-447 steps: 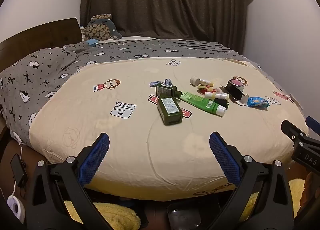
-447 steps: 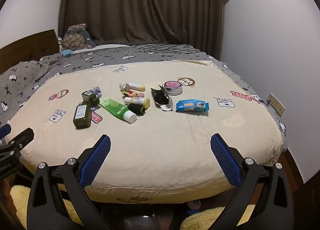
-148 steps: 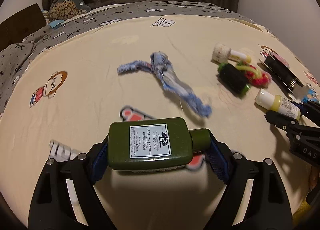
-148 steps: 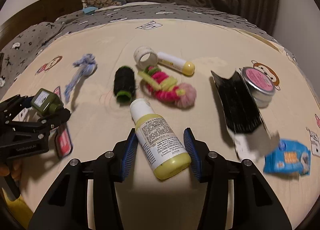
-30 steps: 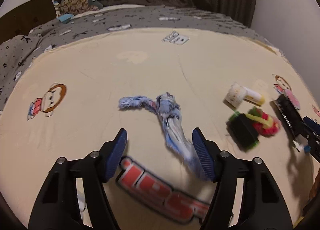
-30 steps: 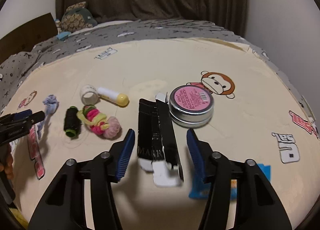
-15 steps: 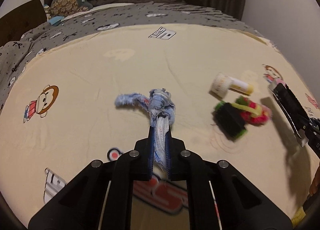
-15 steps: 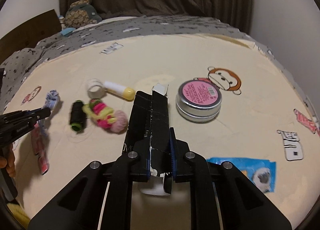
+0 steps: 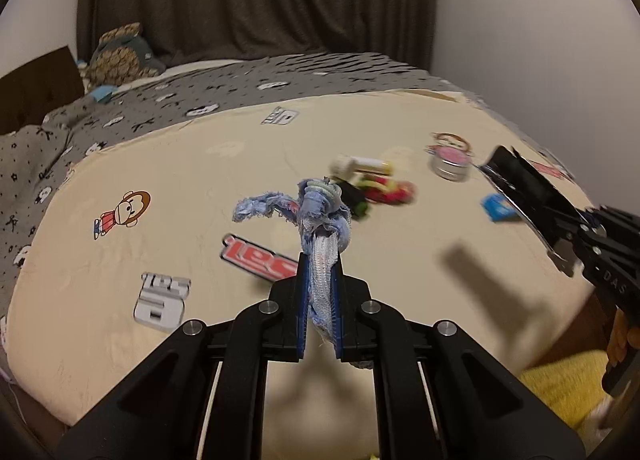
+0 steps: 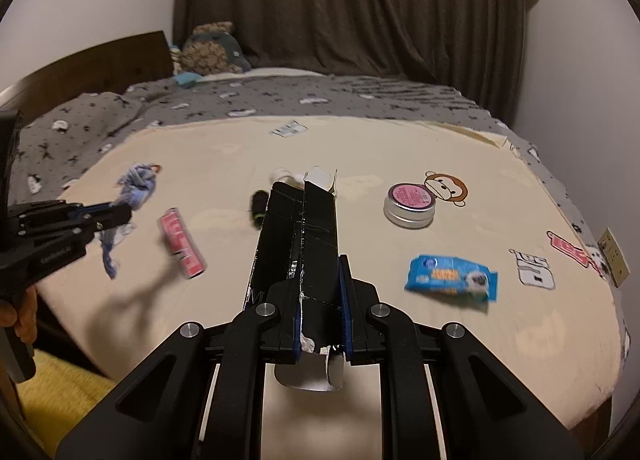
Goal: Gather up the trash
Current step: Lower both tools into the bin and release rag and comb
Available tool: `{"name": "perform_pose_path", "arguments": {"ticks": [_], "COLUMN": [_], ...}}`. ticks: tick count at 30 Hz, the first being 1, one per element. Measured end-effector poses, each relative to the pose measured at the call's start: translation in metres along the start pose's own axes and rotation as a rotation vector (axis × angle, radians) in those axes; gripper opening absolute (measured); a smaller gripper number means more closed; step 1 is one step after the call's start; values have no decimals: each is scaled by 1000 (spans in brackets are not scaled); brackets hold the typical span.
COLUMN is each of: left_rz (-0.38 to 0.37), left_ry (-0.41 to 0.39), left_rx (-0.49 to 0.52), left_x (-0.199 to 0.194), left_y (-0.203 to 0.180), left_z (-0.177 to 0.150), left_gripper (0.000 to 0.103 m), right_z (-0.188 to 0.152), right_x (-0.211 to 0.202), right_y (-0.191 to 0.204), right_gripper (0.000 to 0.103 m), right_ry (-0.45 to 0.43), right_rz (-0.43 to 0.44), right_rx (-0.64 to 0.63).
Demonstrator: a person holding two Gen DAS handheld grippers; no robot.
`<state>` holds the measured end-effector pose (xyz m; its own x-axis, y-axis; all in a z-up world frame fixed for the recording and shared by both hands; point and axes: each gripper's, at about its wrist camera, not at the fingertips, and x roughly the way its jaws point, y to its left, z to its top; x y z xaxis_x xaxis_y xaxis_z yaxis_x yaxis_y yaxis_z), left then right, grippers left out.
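Note:
My left gripper (image 9: 320, 264) is shut on a frayed blue cloth scrap (image 9: 316, 212) and holds it above the bed; it also shows in the right wrist view (image 10: 132, 188). My right gripper (image 10: 320, 272) is shut on a flattened black carton (image 10: 300, 228) lifted off the bed, also seen at the right of the left wrist view (image 9: 524, 184). On the cream sheet lie a blue wrapper (image 10: 452, 278), a pink-lidded tin (image 10: 410, 204), a black roll (image 10: 258, 206), a pink-yellow tangle (image 9: 386, 188) and a white-yellow tube (image 9: 362, 165).
The bed (image 10: 440, 360) has a cream cartoon sheet and a grey duvet (image 10: 280, 100) at the back. A plush toy (image 10: 212, 48) sits by the dark curtain. A wall socket (image 10: 612, 256) is at the right. Yellow fabric (image 9: 560, 388) lies below the bed's edge.
Both grippers have risen and drawn back from the bed, the left carrying the blue cloth scrap, the right carrying the black carton. The other items stay on the sheet.

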<state>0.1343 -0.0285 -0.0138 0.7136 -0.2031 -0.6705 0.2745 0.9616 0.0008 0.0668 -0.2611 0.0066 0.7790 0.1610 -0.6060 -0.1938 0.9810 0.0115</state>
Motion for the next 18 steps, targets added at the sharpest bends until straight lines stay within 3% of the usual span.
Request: {"name": "perform_pose_path", "arguments": {"ticks": [9, 18], "left_rz": [-74, -120], "left_ry": [-5, 76], "left_rx": [17, -17], "left_x": [-58, -67], "left_y": [-35, -42], "left_z": [-57, -121], "left_gripper": [8, 9], "right_z": [-45, -104], "right_x": [-45, -57], "right_y": [23, 43], "right_gripper": [15, 15], "right_ry": [15, 97], "right_rz": [73, 114], "right_rx": [-42, 2]}}
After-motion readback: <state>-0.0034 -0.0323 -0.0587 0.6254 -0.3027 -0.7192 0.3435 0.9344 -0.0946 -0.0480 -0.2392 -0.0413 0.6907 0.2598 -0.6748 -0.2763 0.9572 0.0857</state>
